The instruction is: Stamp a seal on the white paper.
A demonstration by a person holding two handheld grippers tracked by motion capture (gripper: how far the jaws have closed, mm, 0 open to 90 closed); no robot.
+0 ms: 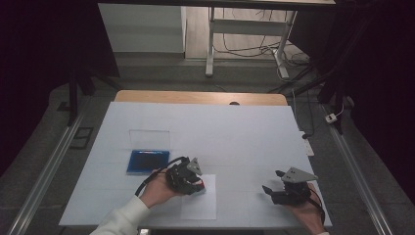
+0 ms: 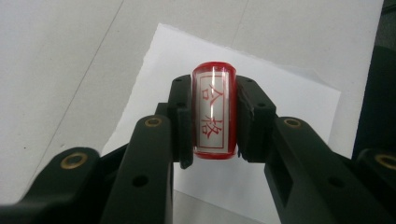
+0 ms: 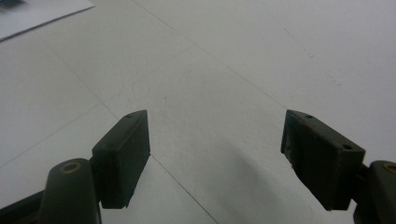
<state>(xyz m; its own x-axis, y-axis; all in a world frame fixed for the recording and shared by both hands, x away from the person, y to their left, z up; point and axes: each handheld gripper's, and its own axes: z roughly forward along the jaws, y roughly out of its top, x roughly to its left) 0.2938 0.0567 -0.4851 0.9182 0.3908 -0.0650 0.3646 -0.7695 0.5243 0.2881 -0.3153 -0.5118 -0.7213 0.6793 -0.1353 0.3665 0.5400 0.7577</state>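
Observation:
A red stamp with a clear top and a white label bearing red characters sits between the jaws of my left gripper, which is shut on it. The stamp hangs just over a white sheet of paper. In the high view the left gripper is at the sheet's upper left corner, near the table's front edge, with a bit of the red stamp showing. My right gripper rests to the right, open. Its jaws stand wide apart over bare white table with nothing between them.
A blue ink pad case with its clear lid folded back lies on the white table, left of the left gripper. A corner of the paper sheet shows far off in the right gripper view. A desk frame and cables stand beyond the table.

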